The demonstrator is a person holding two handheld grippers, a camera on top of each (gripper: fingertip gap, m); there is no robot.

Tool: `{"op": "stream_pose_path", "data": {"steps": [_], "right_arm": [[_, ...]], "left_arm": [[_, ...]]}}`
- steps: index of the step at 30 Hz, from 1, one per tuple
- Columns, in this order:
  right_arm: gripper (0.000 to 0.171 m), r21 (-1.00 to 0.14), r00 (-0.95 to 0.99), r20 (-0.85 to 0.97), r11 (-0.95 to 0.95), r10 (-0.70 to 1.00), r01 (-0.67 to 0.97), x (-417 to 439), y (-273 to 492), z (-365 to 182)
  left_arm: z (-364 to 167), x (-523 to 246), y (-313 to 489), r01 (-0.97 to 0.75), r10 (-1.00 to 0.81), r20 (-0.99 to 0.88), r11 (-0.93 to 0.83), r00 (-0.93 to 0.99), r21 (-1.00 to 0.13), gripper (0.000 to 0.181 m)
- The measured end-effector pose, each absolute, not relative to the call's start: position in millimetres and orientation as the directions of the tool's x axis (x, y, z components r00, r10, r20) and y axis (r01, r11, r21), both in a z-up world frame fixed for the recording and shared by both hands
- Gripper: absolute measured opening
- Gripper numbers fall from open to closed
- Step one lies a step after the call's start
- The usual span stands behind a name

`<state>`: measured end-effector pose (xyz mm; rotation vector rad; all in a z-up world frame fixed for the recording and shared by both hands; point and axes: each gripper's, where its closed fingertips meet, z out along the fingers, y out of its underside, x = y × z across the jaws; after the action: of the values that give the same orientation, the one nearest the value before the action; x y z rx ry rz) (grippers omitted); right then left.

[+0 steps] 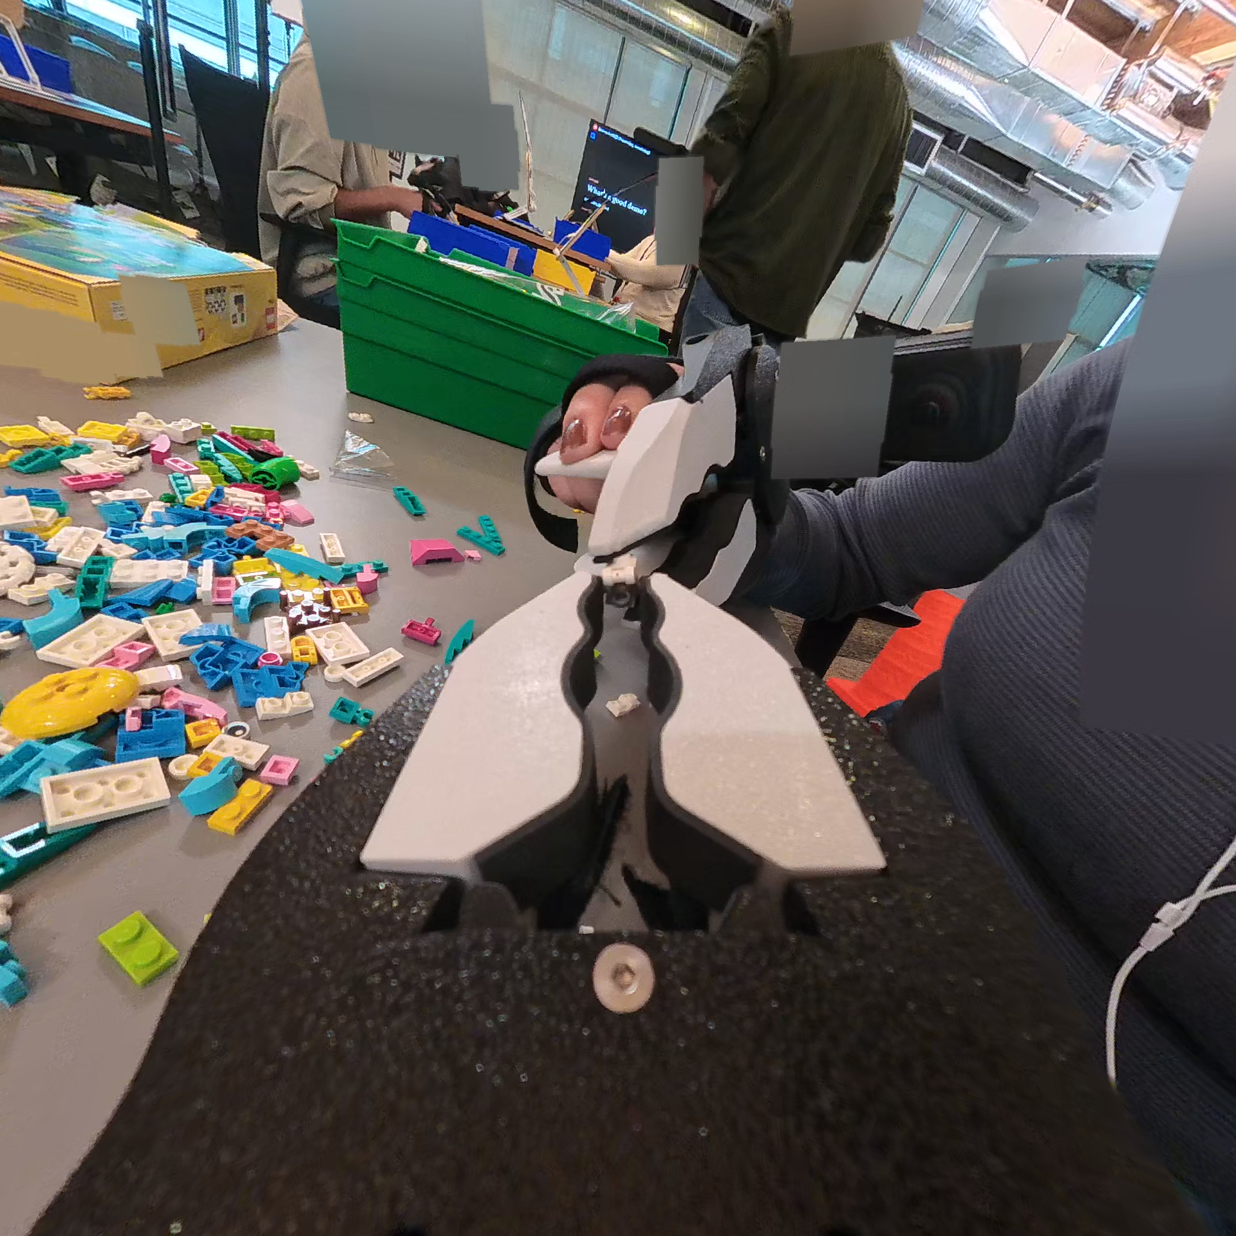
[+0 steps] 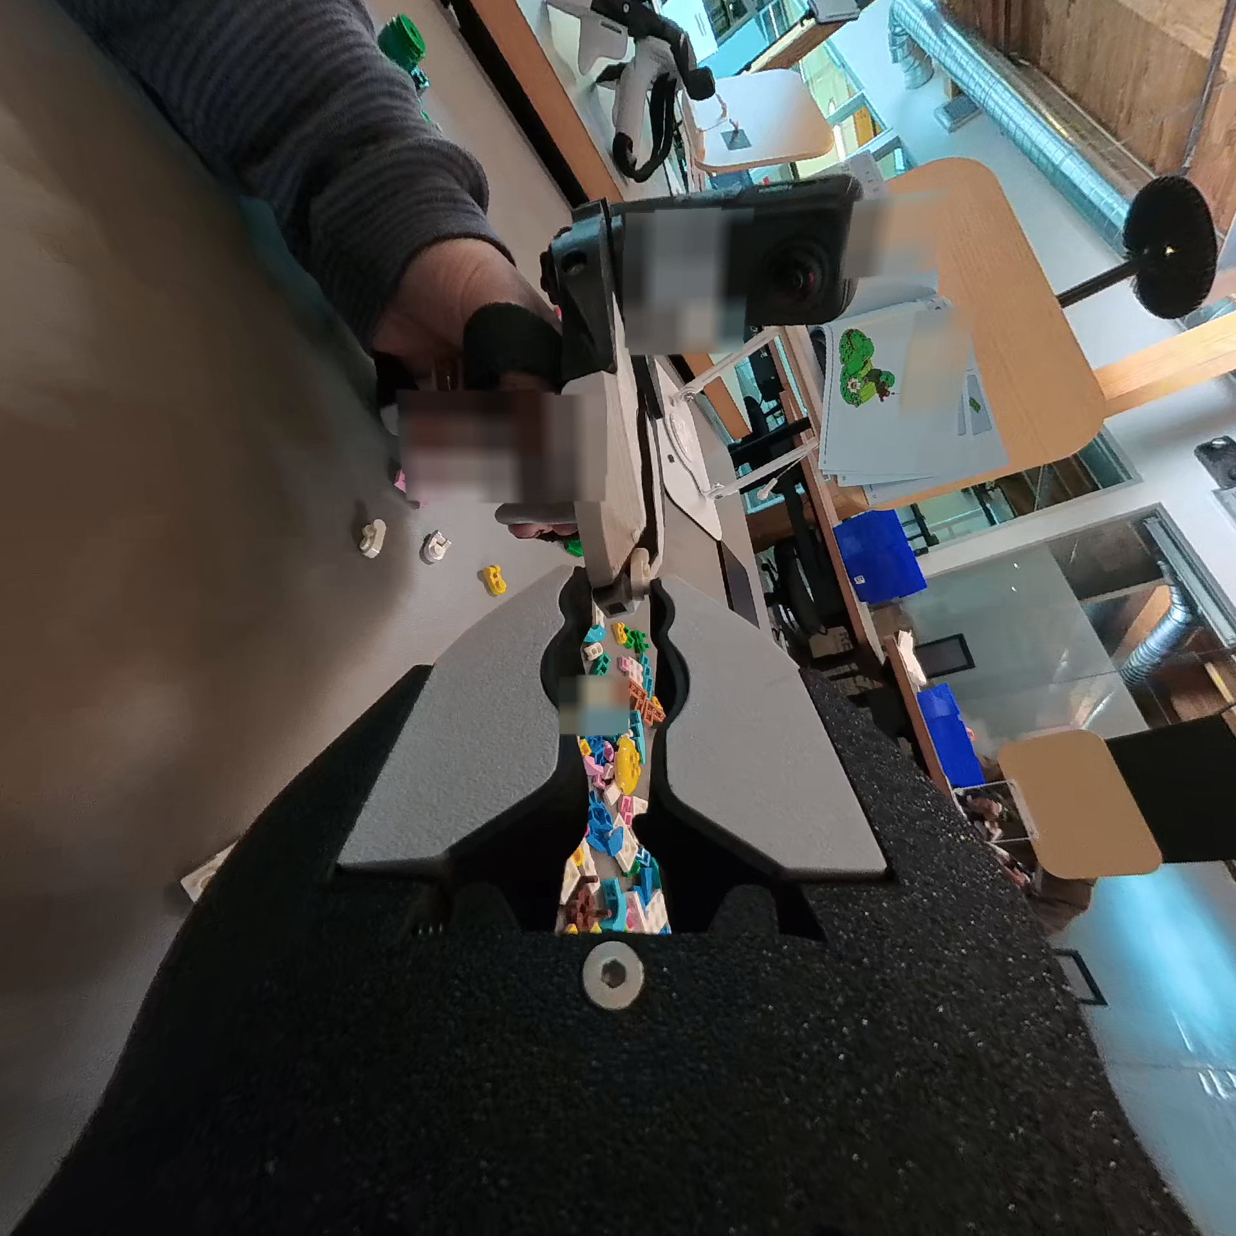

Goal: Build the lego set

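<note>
Grey matt worktop (image 1: 301, 374) in an open workshop room with glazed partitions and exposed silver ducting. Toward its far edge stand stacked green plastic bins (image 1: 468, 334) and a yellow cardboard set box (image 1: 167, 281); a loose scatter of small glossy plastic bricks (image 1: 167, 602), blue, white, pink, teal and yellow, covers its left part, among them a yellow domed disc (image 1: 67, 699). Both tools are raised above the near edge, tip to tip. The left hand-held gripper (image 1: 619, 588), white textured fingers with wavy black inner pads, is closed on a small white brick piece (image 1: 616, 572), which the right hand-held gripper (image 2: 619, 592) also pinches from the opposite side; its fingertips are likewise closed on the piece. A single white brick (image 1: 622, 703) lies on the worktop beneath. An open instruction booklet (image 2: 889, 401) stands on a holder beyond.
</note>
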<state>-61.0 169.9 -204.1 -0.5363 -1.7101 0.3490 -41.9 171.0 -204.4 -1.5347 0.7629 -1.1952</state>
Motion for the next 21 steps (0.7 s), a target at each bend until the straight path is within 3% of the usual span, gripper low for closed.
{"op": "stream_pose_path", "data": {"steps": [21], "right_arm": [[0.031,-0.617,-0.155,0.774,0.786,0.614,0.037,-60.7,155.9,-196.1]], "left_arm": [[-197.8,-36.5,157.9,0.134,-0.902,0.399,-0.381,0.167,-0.915,0.010]]}}
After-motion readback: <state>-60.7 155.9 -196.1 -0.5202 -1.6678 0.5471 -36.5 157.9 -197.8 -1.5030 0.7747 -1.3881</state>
